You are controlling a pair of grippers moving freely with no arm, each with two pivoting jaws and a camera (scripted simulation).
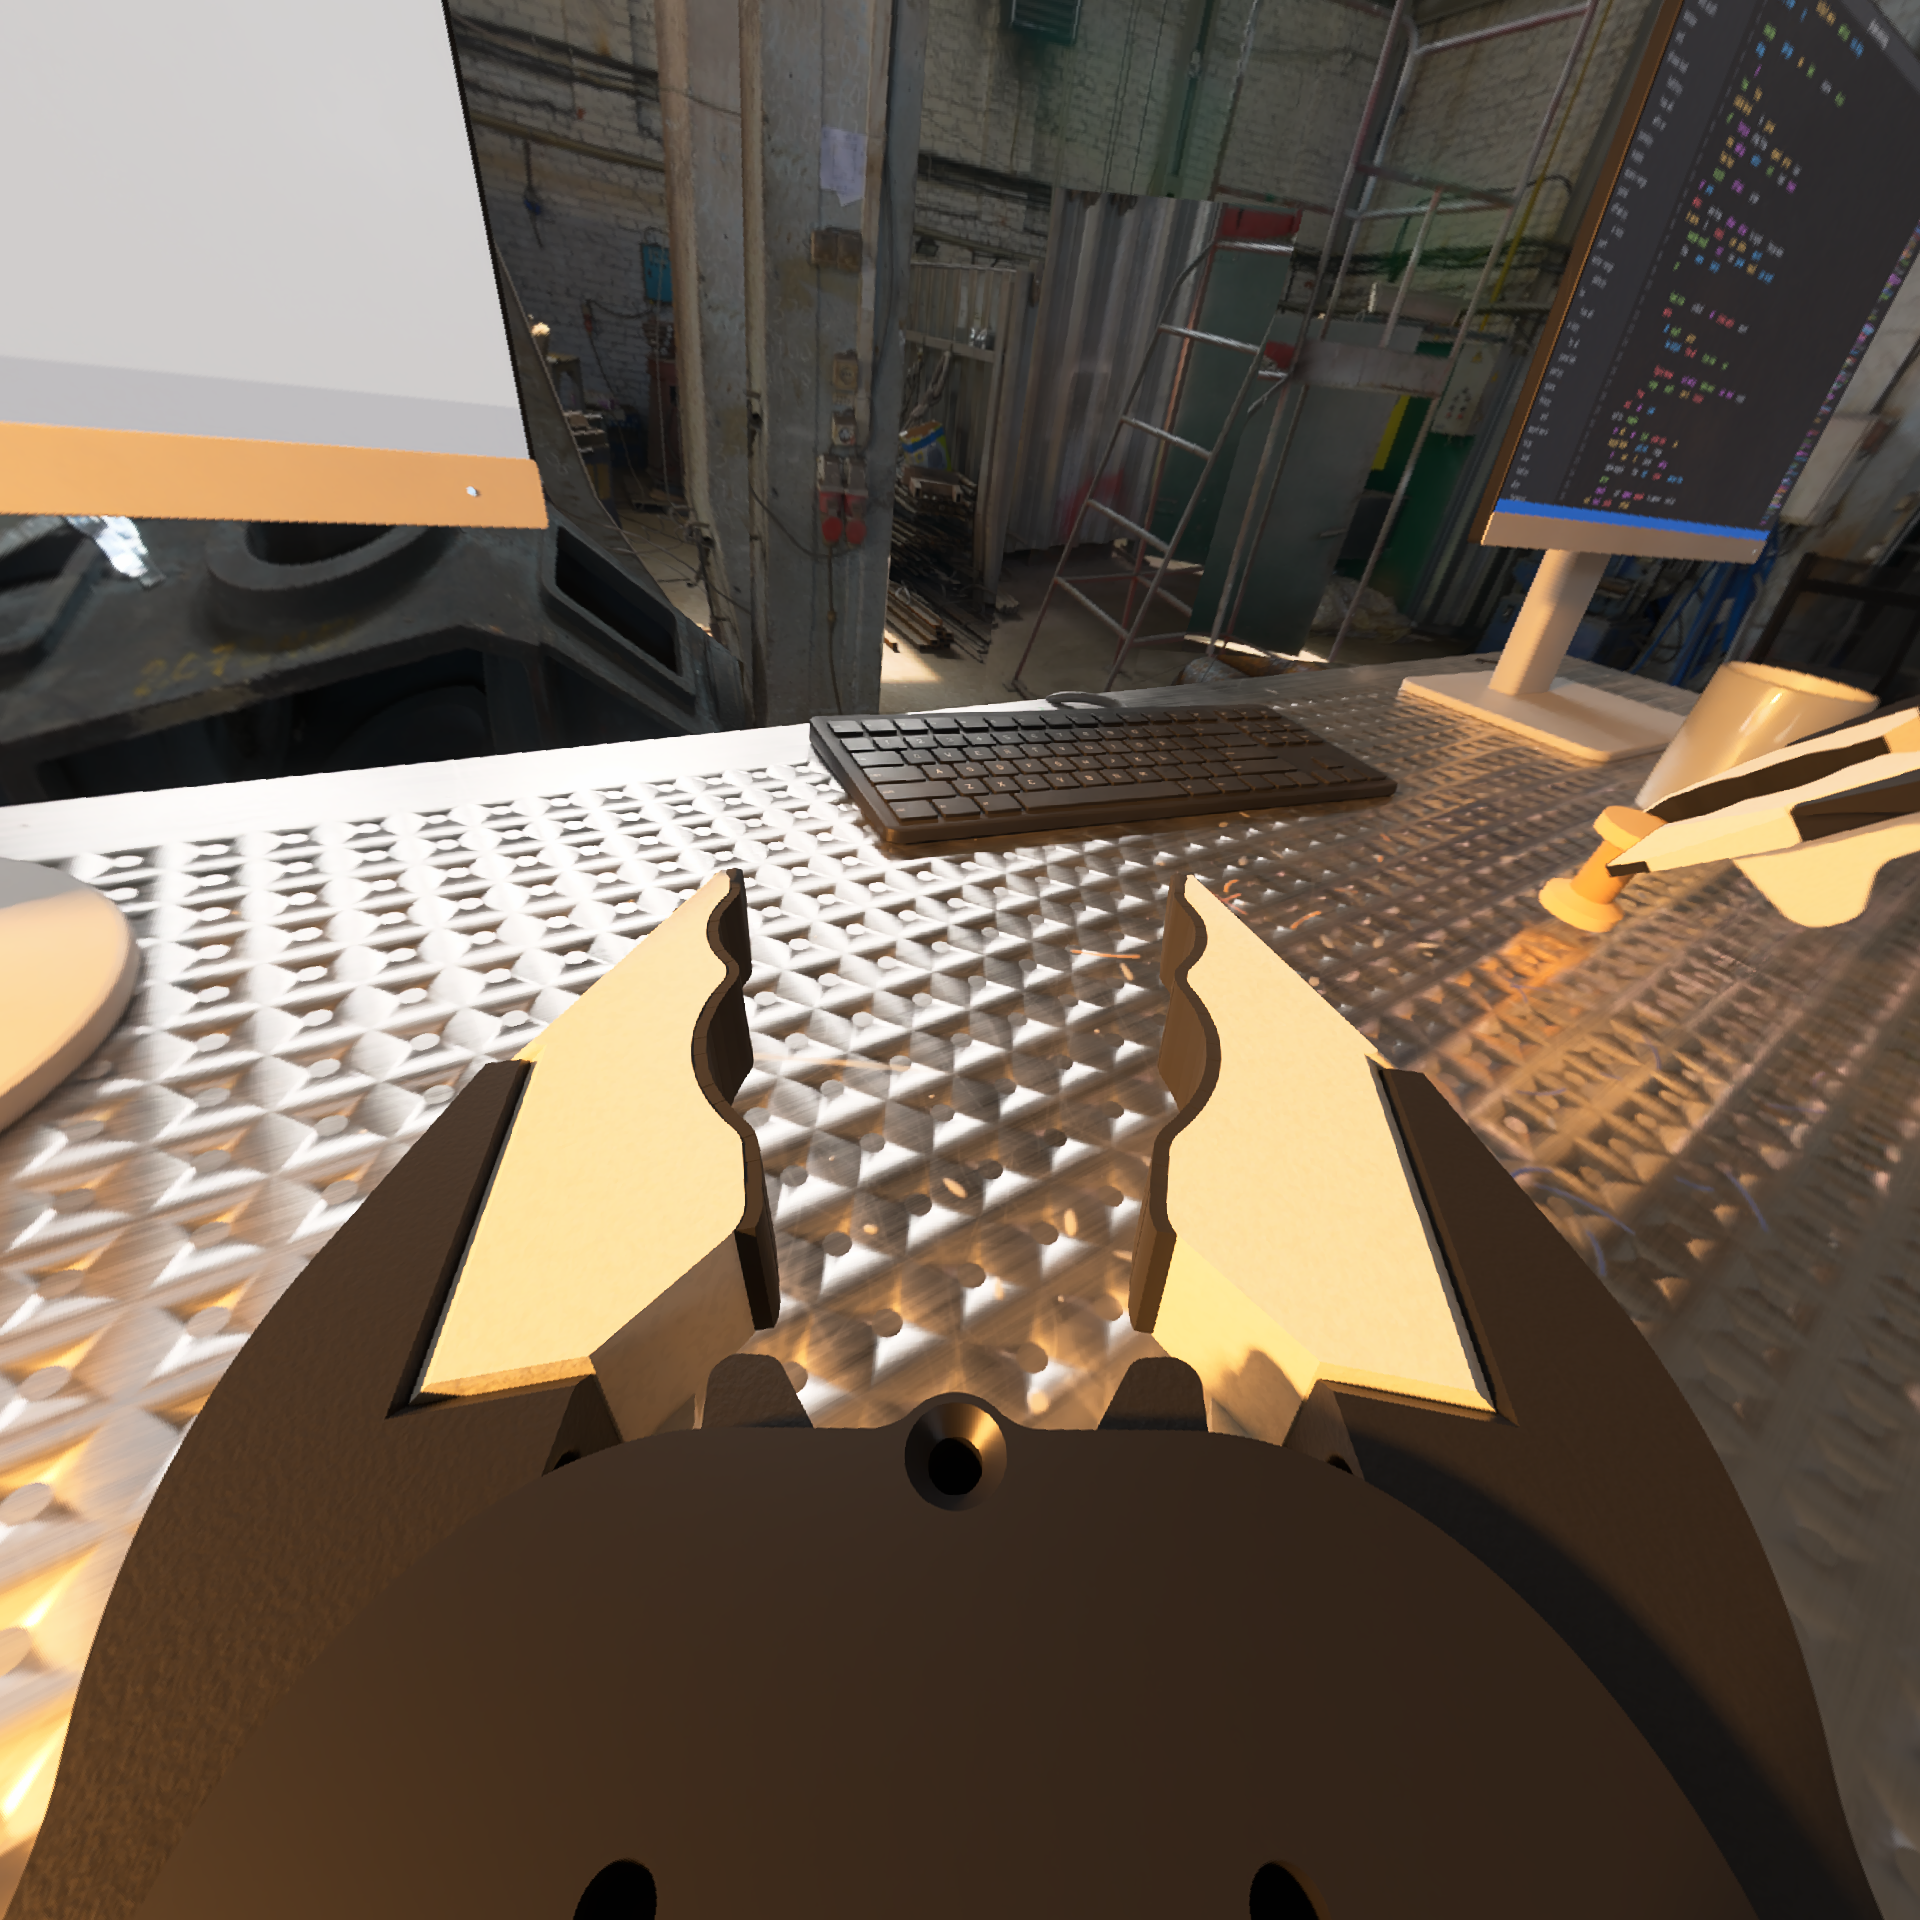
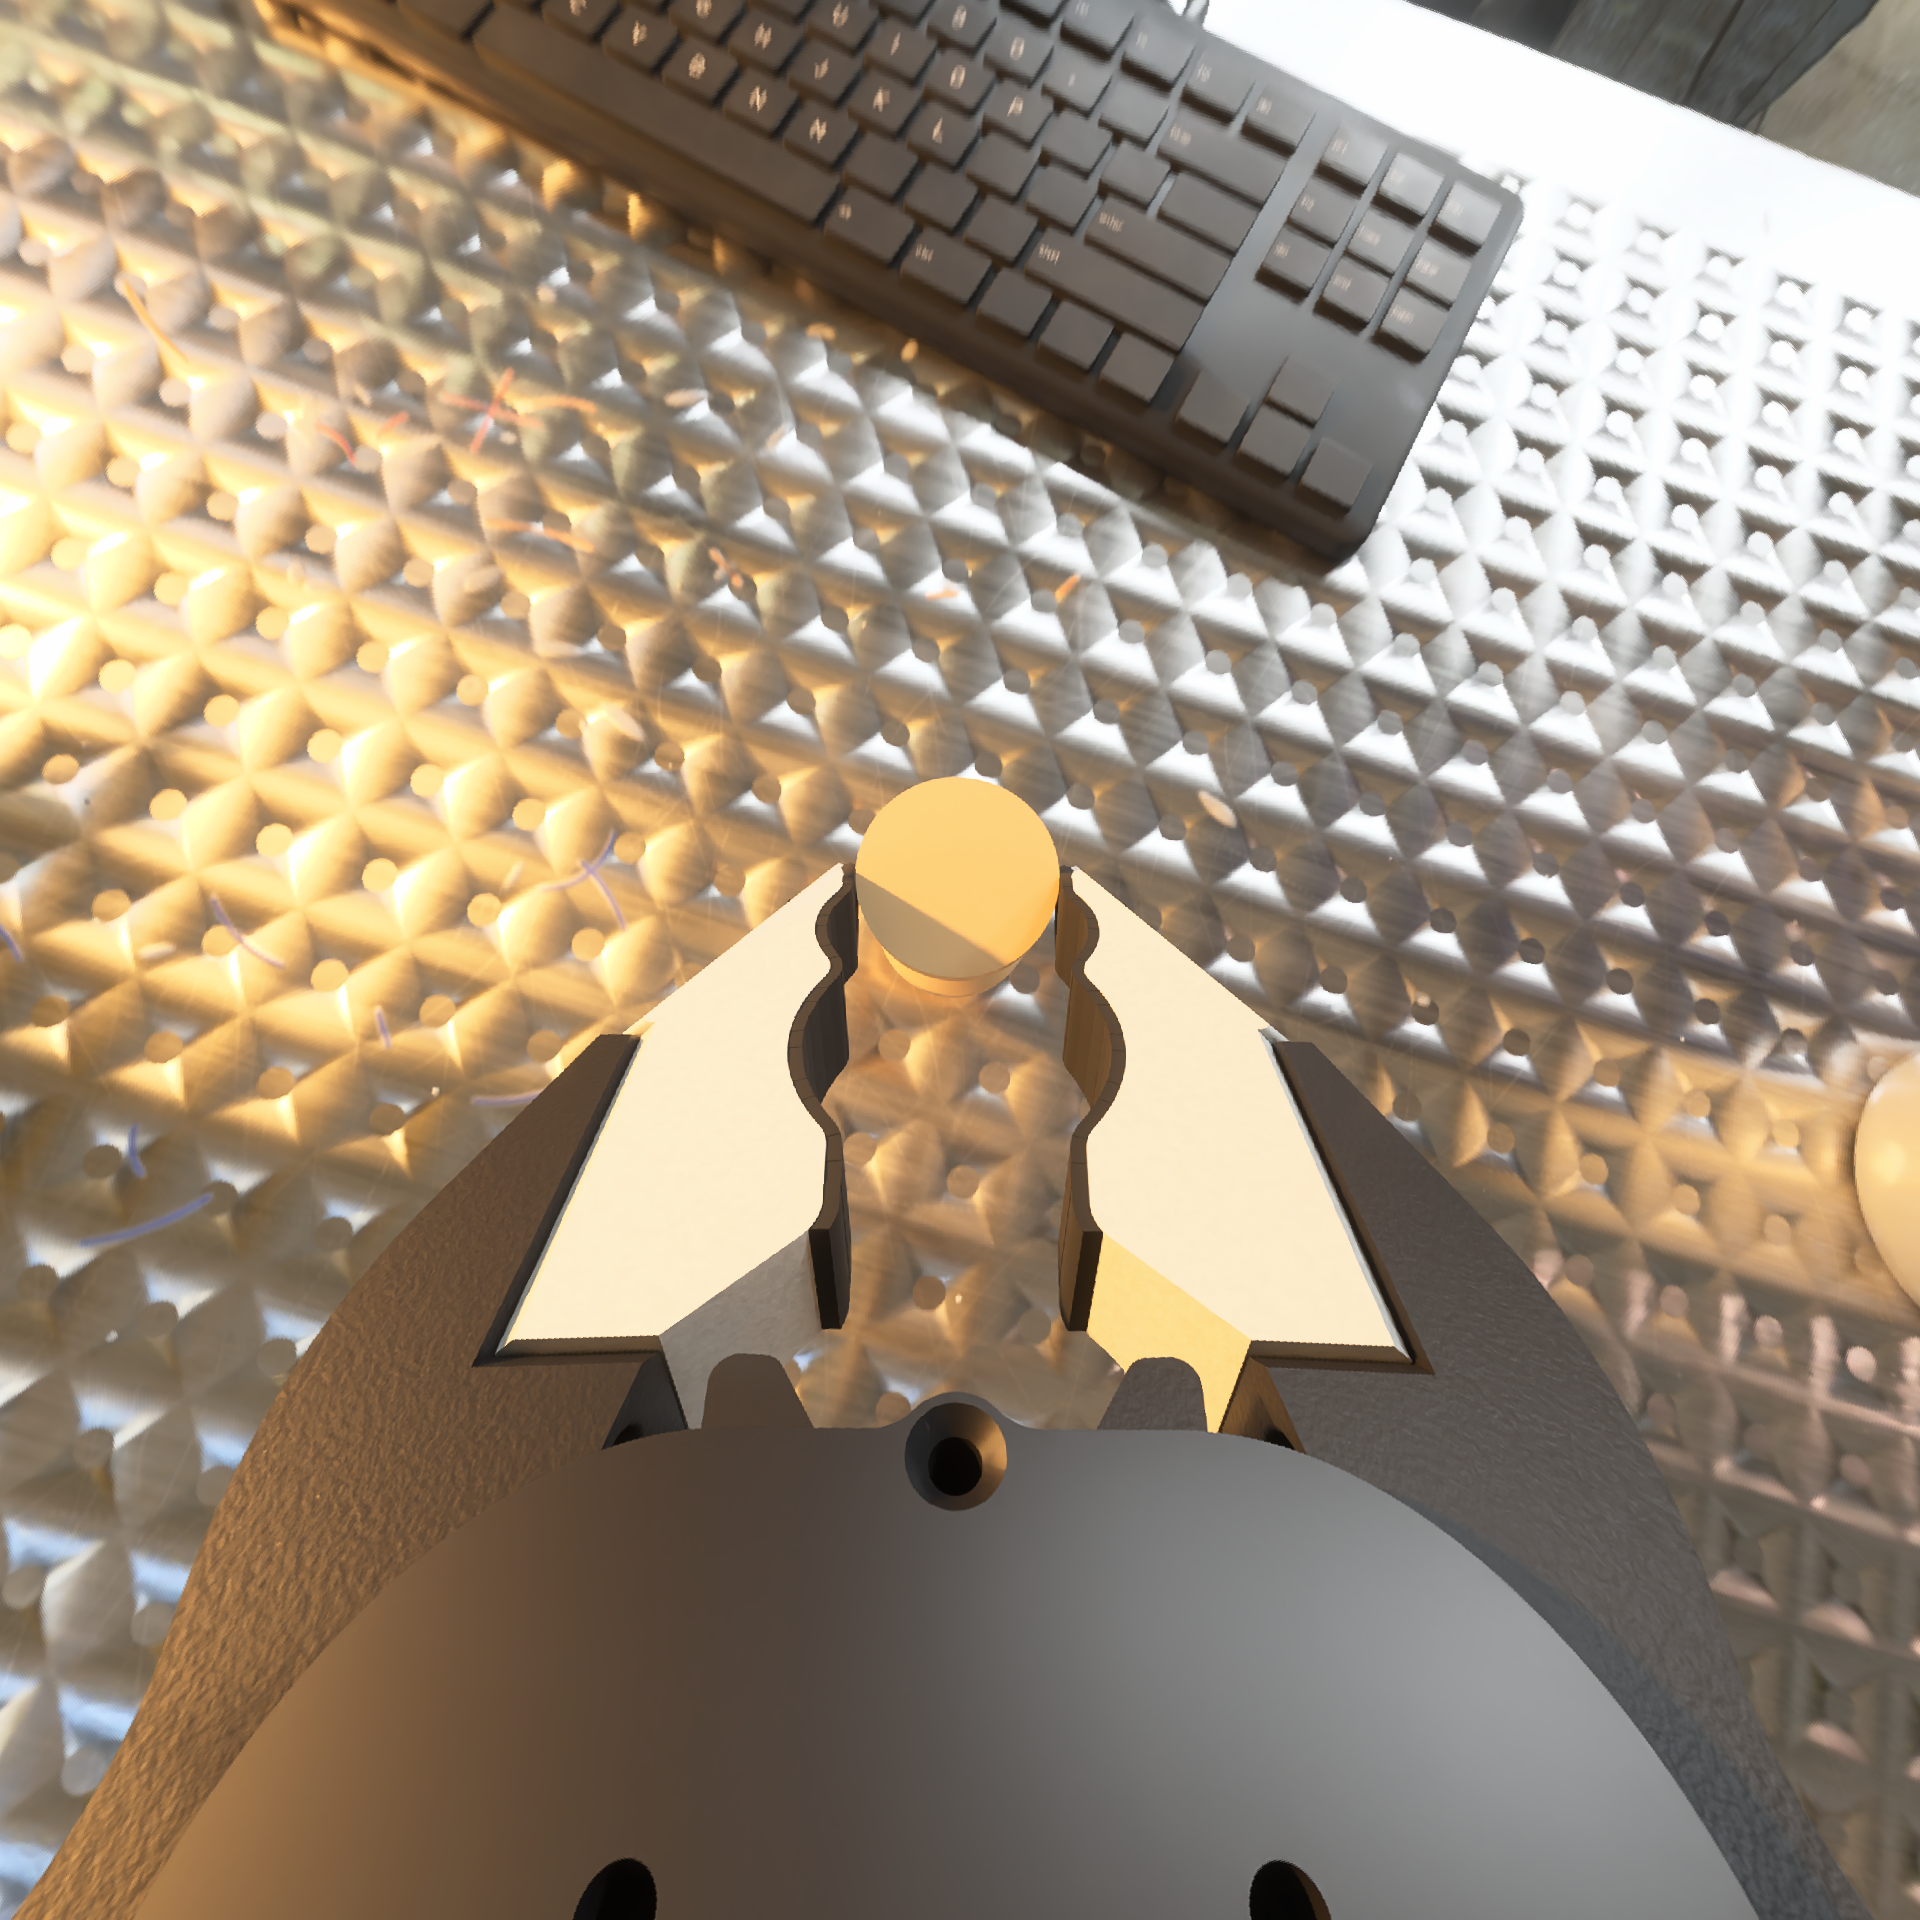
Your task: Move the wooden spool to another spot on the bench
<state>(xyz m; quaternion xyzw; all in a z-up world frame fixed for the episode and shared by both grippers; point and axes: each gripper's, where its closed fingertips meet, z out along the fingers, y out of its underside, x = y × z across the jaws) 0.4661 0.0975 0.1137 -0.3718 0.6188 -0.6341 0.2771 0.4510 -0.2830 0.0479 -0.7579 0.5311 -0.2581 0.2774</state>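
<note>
Spool-moving plays out on a broad embossed metal bench (image 2: 520, 644); at the upper right of the left wrist view a monitor (image 1: 1704, 270) stands, and a dark keyboard (image 1: 1101, 769) lies at centre; a pale cup (image 1: 1756, 727) sits at the right edge; the left gripper (image 1: 956, 914) hovers over bare metal, jaws wide apart and holding nothing; the right gripper (image 2: 956, 883) has its fingertips on either side of the wooden spool (image 2: 956, 883), which stands upright on the bench at the middle of the right wrist view; the jaws look pressed to its waist, so the grasp seems made; lifting it straight up, clear of the cup, would come next.
</note>
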